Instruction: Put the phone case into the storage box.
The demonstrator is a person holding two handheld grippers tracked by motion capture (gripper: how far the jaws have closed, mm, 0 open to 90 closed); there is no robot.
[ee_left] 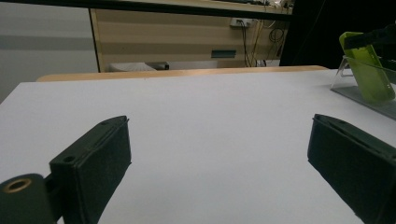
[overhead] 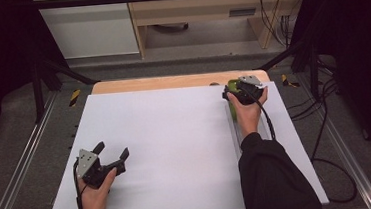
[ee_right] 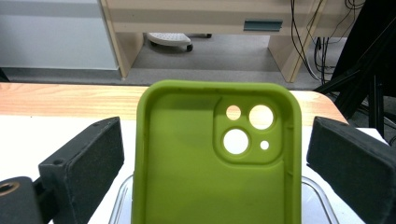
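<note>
Matt green phone case (ee_right: 205, 158) w/ clear glossy plastic stand (ee_left: 355, 77), wood table edge (overhead: 171, 81).

Green phone case (ee_right: 212, 158) between right gripper (ee_right: 212, 154) jaws

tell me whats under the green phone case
The green phone case leans upright on a clear plastic stand, which sits on the white table. The case covers the stand's middle, so how it is held there cannot be seen.

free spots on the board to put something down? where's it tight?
Bare white board from the left gripper across to the stand: the whole middle and far-left corner. Tight at the far right, where the right gripper straddles the green case on the stand.
</note>
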